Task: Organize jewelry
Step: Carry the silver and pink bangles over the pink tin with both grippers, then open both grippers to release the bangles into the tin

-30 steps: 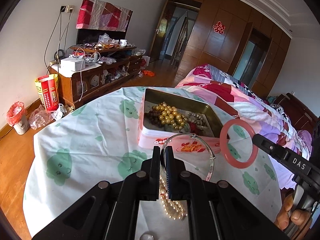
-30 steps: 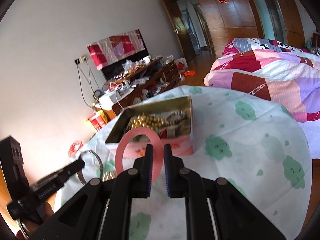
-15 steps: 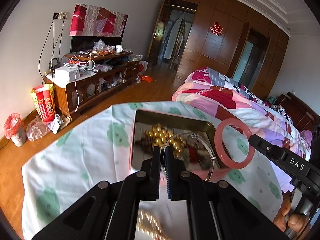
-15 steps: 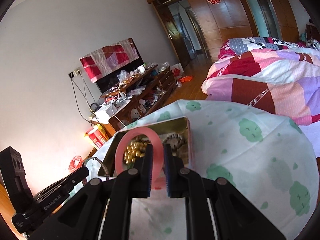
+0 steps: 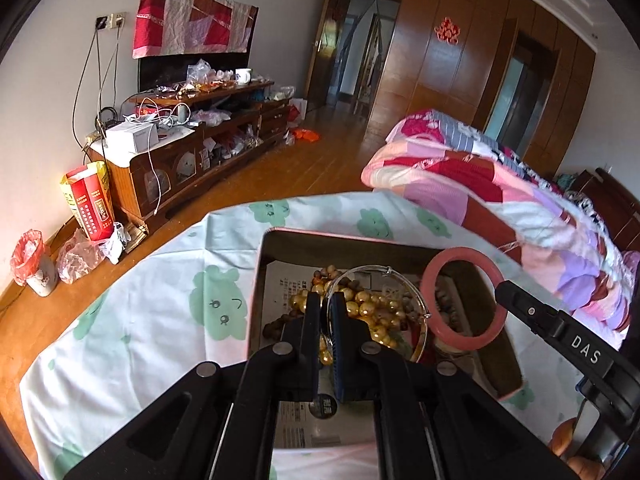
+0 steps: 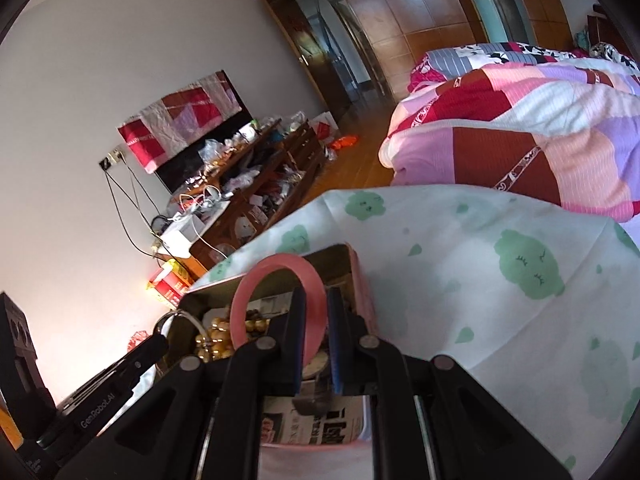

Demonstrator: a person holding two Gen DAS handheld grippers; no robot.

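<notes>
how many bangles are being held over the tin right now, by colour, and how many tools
pink bangle: 1, in the right tool
silver bangle: 1, in the left tool
tools: 2
total: 4, over the pink tin

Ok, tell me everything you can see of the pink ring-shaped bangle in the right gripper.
The pink ring-shaped bangle is a plain, smooth, opaque closed hoop, looking like stone or plastic. The right gripper is shut on its rim, holding it upright on edge above the open pink rectangular tin, over the gold beads. Nothing else visibly touches it; the thin silver bangle in the left gripper hangs beside it.
</notes>
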